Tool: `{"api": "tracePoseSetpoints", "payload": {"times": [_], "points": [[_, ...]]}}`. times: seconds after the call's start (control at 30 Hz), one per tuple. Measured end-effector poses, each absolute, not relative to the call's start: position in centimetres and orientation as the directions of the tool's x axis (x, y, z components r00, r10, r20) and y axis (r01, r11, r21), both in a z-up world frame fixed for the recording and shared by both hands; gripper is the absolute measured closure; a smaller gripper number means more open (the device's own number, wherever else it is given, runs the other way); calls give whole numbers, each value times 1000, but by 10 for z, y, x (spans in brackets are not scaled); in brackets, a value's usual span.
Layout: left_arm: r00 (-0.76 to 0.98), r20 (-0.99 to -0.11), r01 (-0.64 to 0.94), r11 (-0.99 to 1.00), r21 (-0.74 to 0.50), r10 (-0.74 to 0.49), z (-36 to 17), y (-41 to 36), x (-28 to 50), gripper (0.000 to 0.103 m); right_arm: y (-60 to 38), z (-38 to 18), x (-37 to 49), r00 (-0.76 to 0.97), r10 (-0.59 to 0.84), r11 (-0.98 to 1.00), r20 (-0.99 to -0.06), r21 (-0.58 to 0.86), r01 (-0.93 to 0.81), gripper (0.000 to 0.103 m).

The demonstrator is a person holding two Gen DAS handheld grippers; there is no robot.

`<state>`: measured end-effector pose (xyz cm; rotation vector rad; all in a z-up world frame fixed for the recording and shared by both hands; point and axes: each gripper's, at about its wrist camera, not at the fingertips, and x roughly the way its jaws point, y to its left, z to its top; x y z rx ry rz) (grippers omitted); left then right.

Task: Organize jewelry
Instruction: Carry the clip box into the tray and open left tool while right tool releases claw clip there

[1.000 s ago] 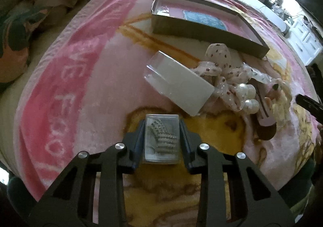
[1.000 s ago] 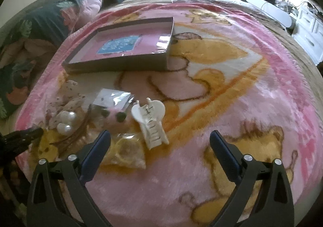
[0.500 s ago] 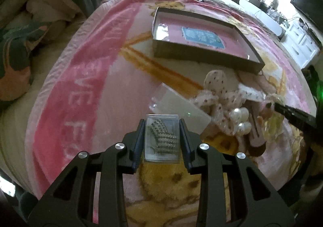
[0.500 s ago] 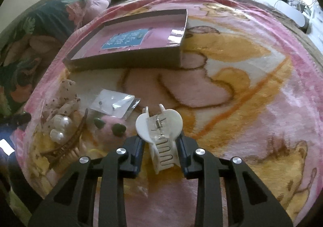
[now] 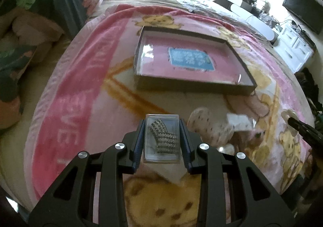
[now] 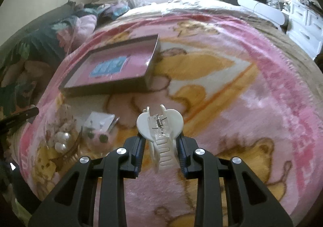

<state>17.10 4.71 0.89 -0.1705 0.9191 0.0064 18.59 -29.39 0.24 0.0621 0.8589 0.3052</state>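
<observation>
Left jaws clamping clear jewelry case (image 5: 162, 139), right jaws clamping white hair claw (image 6: 160, 136)

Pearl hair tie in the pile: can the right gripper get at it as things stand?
Probably not yet. The right gripper is shut on the white claw clip, so its jaws are occupied. The pearl hair tie lies uncovered on the blanket, off to its left.
</observation>
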Motion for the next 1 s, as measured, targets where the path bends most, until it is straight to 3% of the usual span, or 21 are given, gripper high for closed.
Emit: {"api": "tracePoseSetpoints", "payload": {"times": [0.43, 1.0], "points": [[644, -763, -67, 990, -120, -49, 31, 53, 237, 78, -264, 40, 220, 641, 344, 934, -686, 182, -306, 75], [590, -807, -77, 994, -81, -20, 1, 51, 320, 78, -192, 38, 293, 608, 395, 906, -689, 179, -384, 75]]}}
